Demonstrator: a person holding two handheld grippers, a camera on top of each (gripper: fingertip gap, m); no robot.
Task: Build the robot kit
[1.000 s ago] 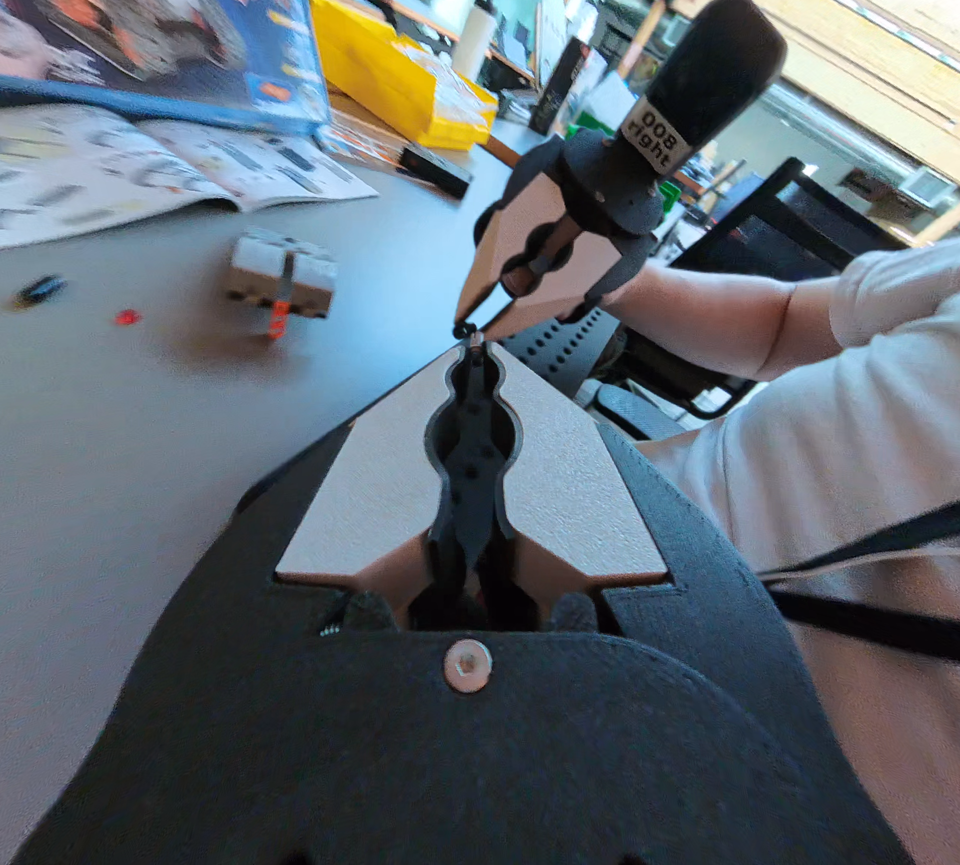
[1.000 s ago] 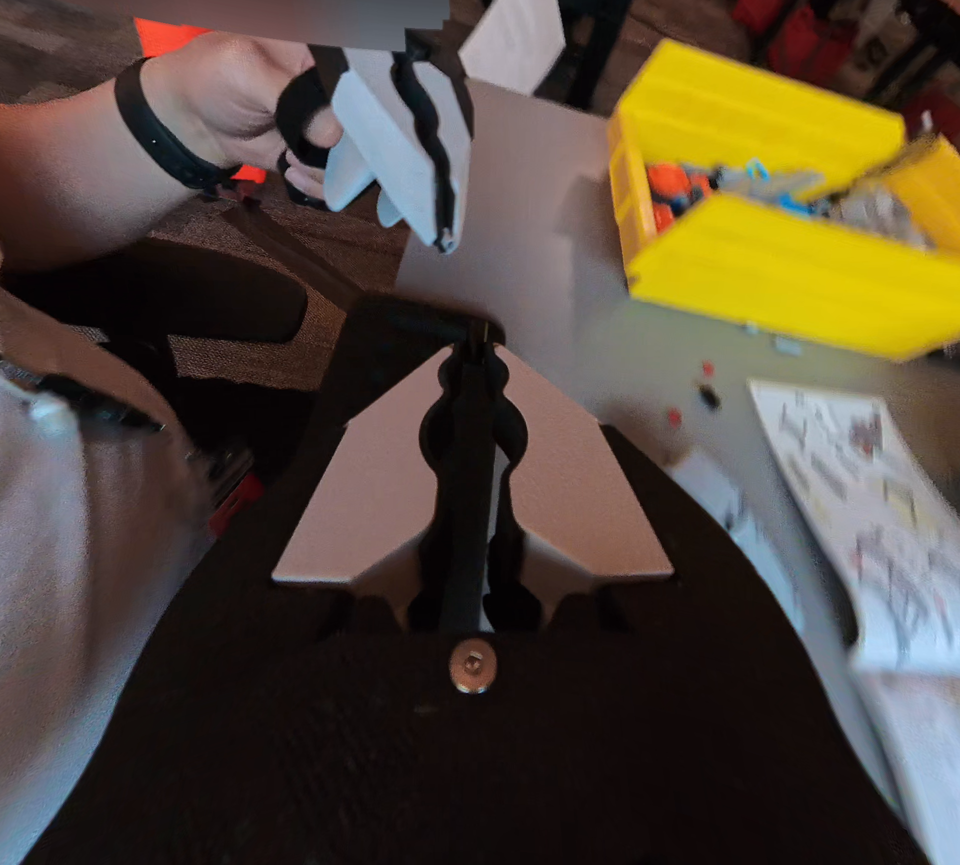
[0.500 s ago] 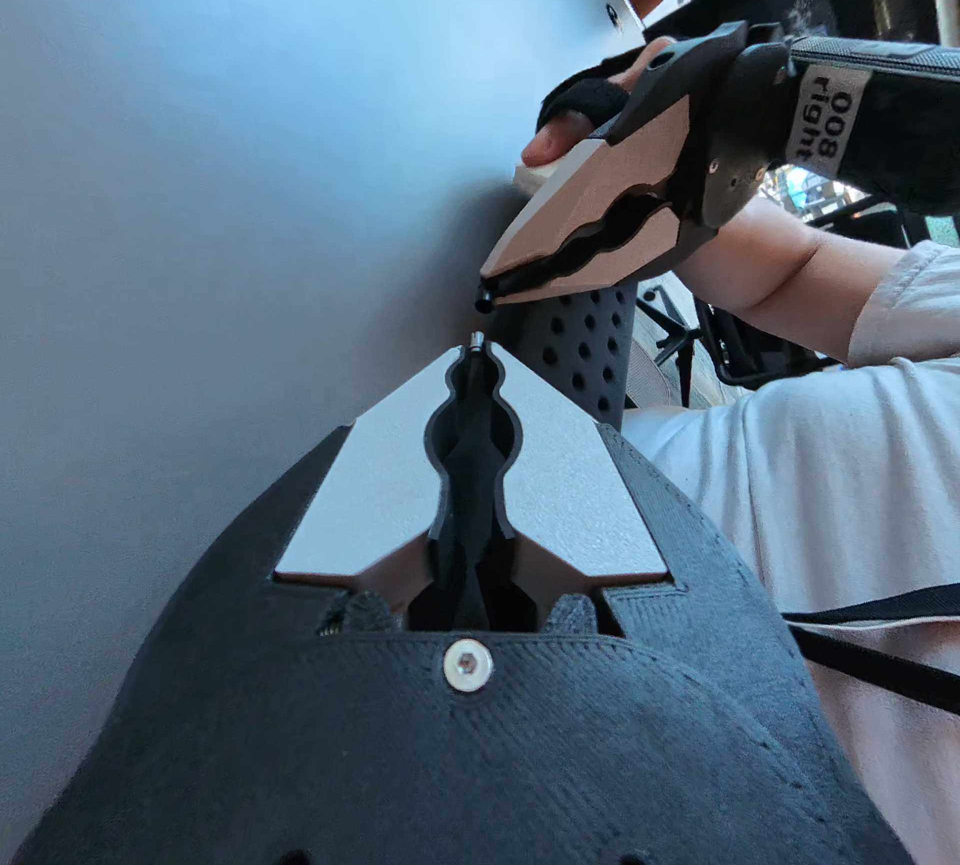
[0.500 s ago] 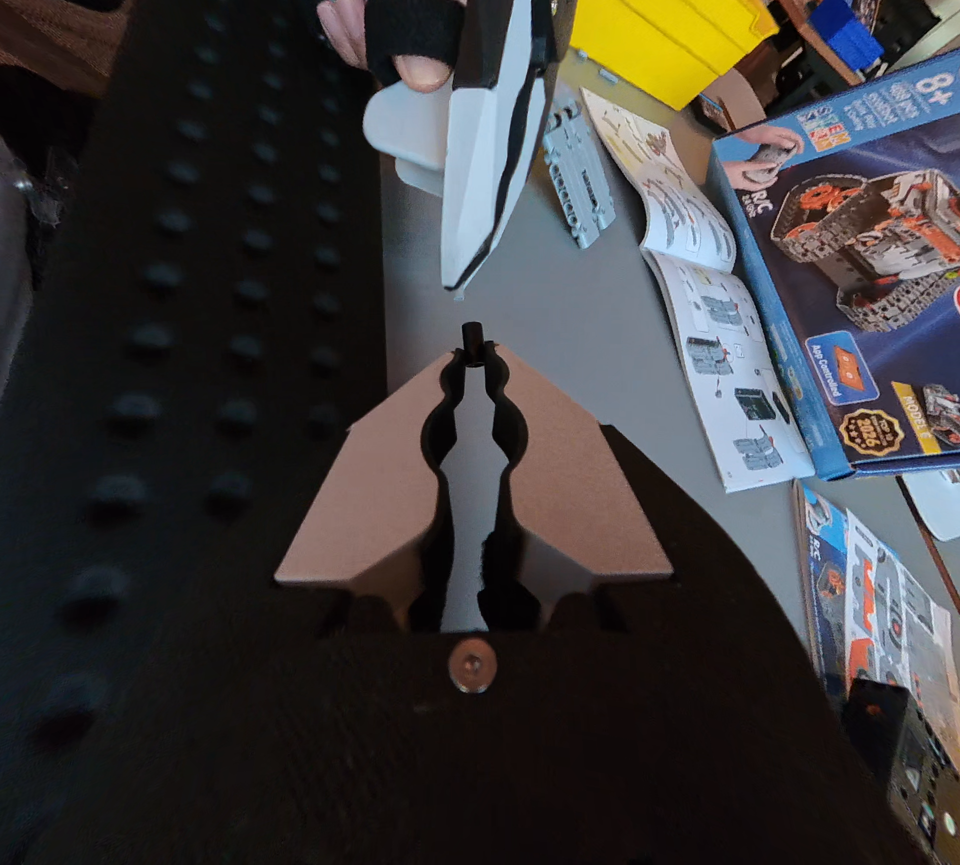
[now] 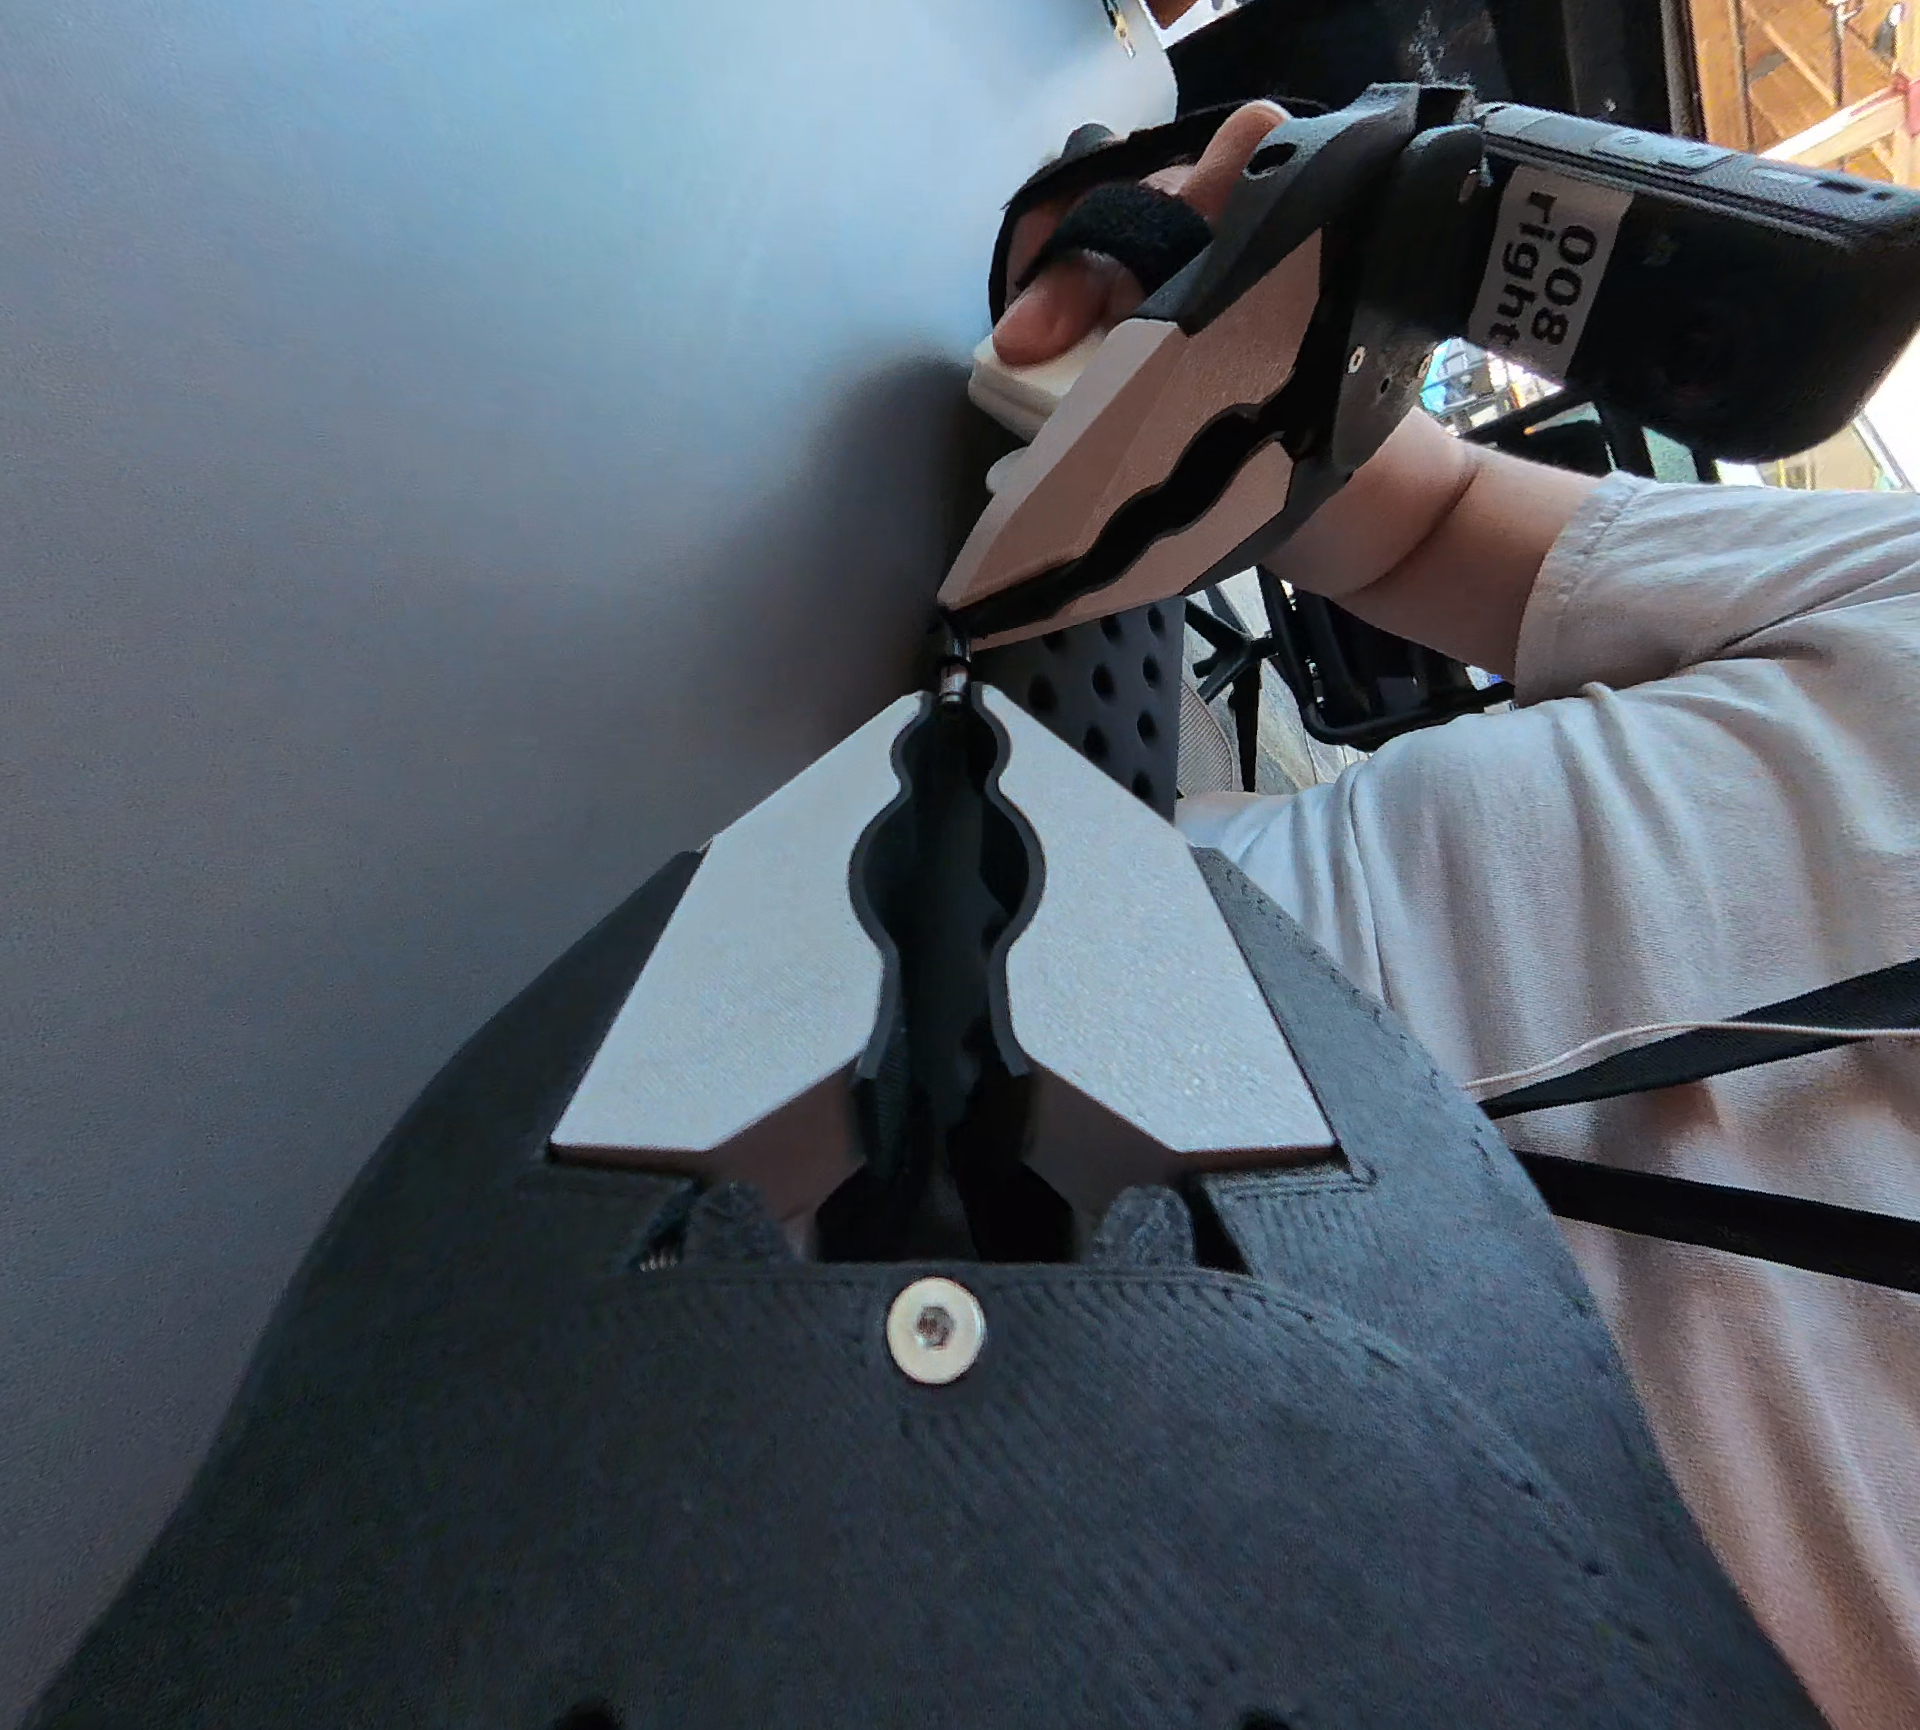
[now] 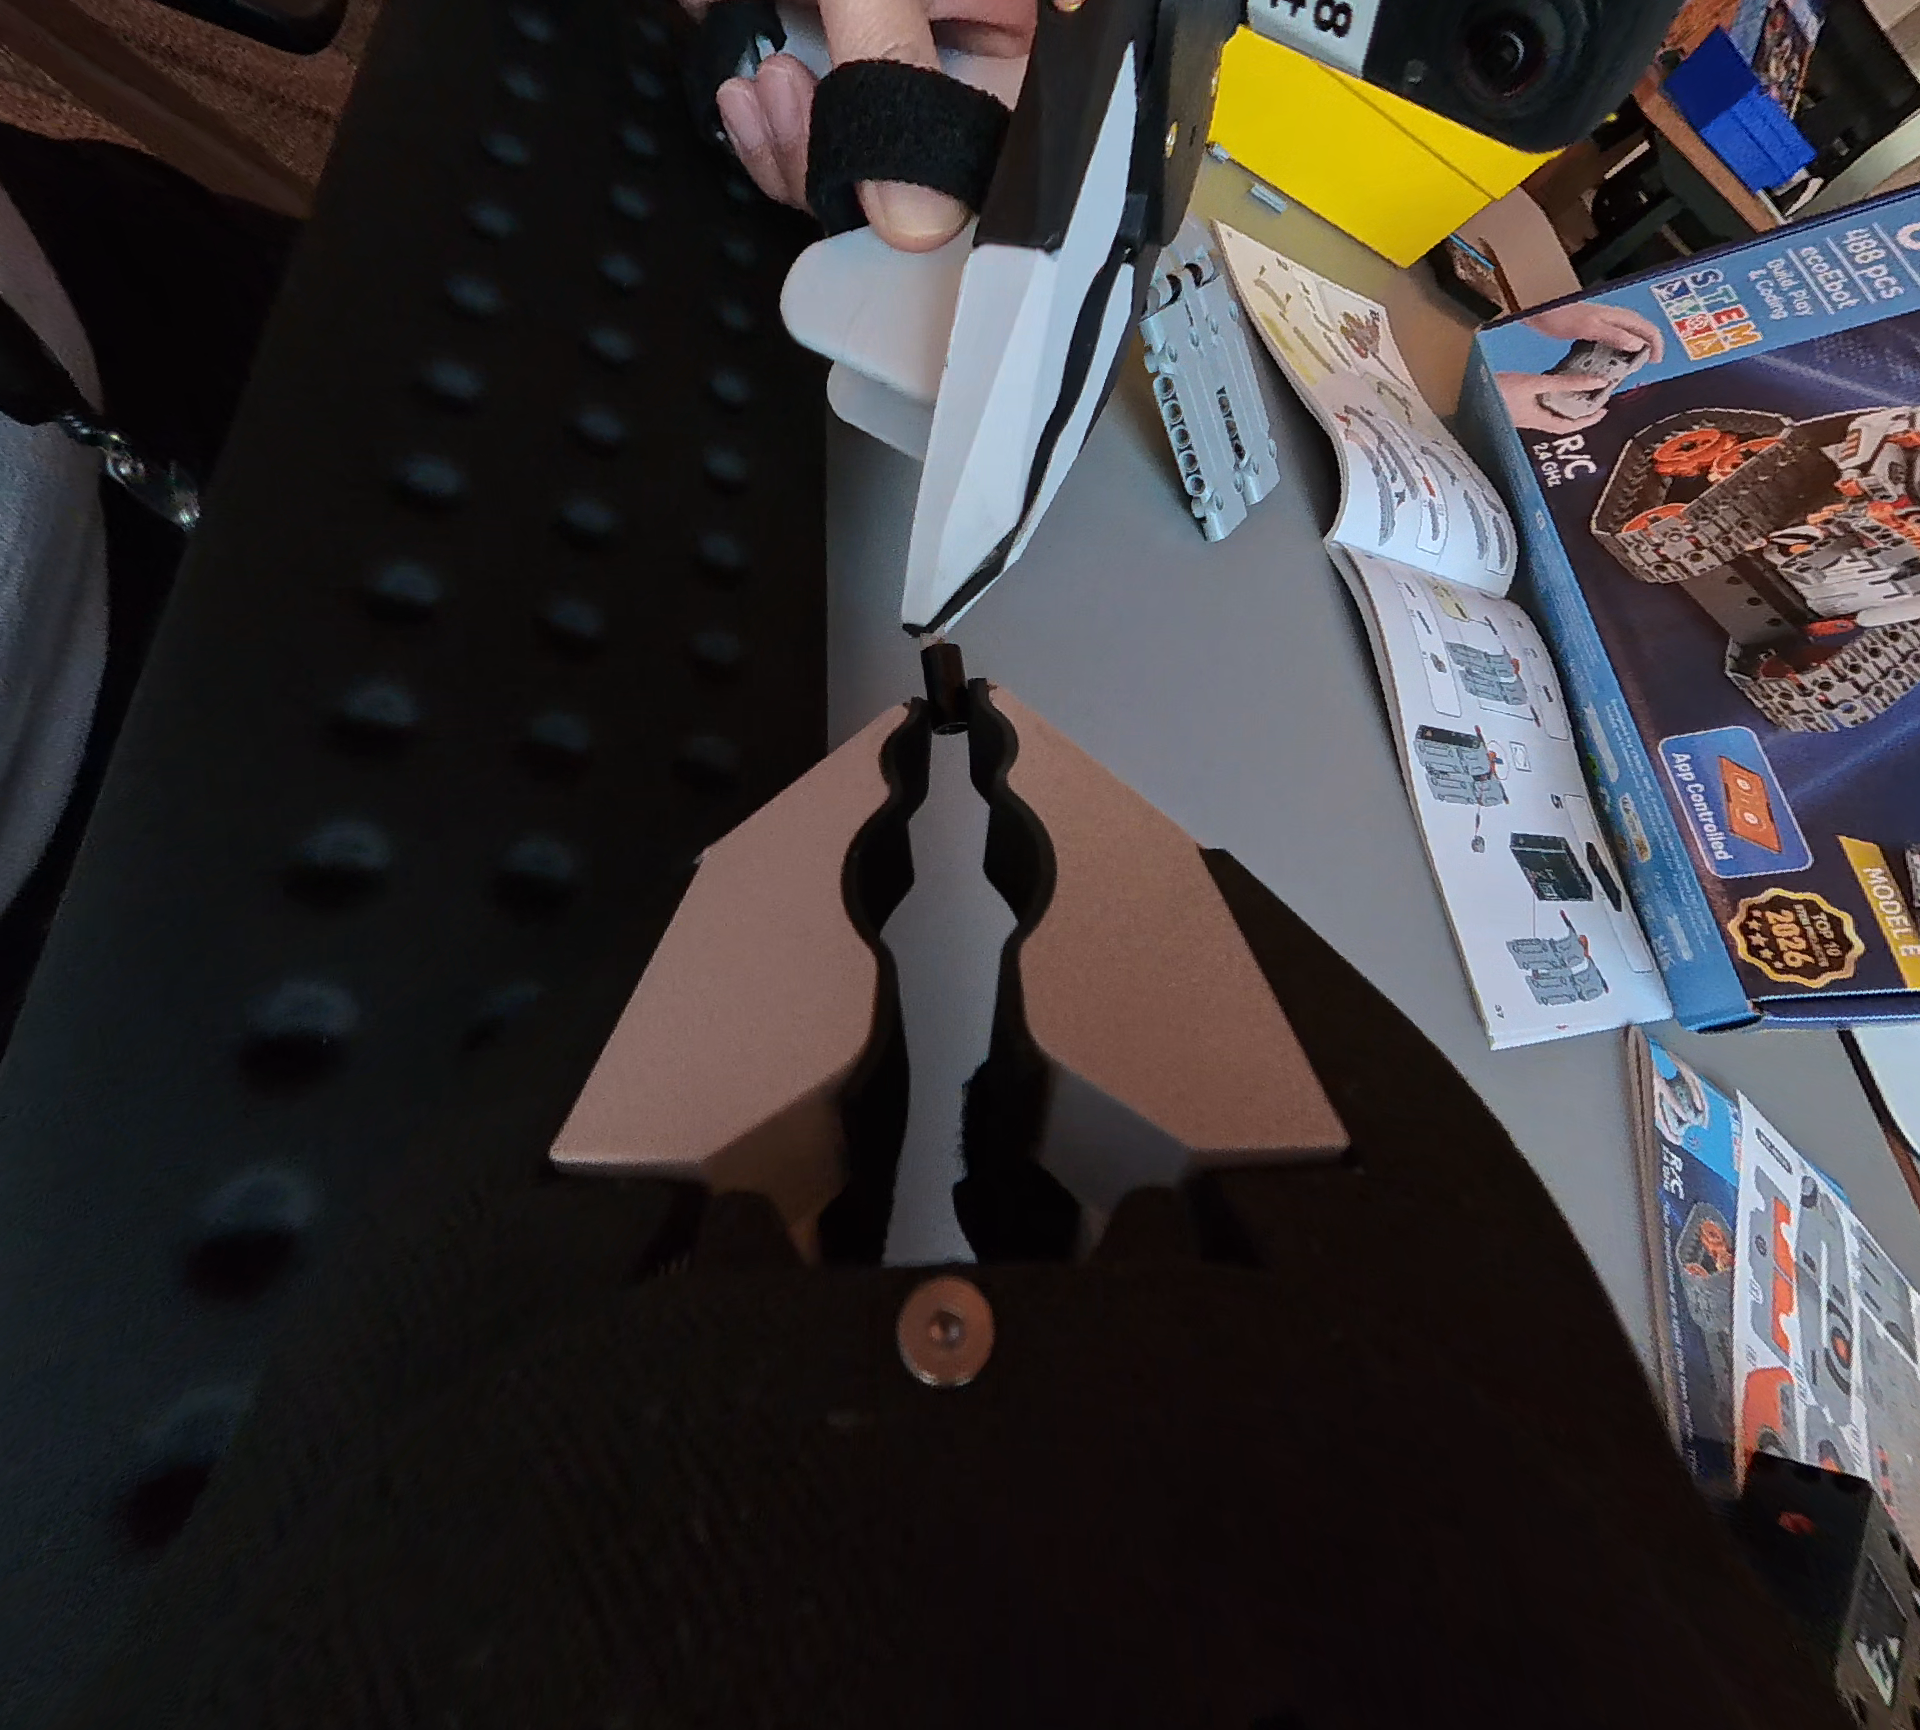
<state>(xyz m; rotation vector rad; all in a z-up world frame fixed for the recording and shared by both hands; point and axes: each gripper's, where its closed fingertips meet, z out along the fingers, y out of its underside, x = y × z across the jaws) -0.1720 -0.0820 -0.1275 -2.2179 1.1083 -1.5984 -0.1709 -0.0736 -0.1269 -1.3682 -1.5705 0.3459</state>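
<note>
My left gripper (image 5: 951, 701) is shut on a small metal pin (image 5: 950, 678) that sticks out of its tips. My right gripper (image 6: 943, 712) is shut on a small black tube-shaped piece (image 6: 943, 681) that it pinches at its tips. The two grippers point tip to tip at the grey table's edge. In the left wrist view the right gripper (image 5: 954, 618) meets the pin's end. In the right wrist view the left gripper (image 6: 923, 631) sits just above the black piece. The pin and the piece look end to end, touching or nearly so.
On the grey table (image 6: 1143, 724) lie a grey brick assembly (image 6: 1210, 392), an open instruction booklet (image 6: 1455, 641) and a blue toy box (image 6: 1714, 641). A yellow bin (image 6: 1351, 132) stands behind. A black perforated chair (image 6: 468, 537) is beside the table. The grippers are tip to tip, or close to it.
Both grippers have swung round and come closer. The gap between their tips half a second ago has closed, so the pin and the black piece now meet.
</note>
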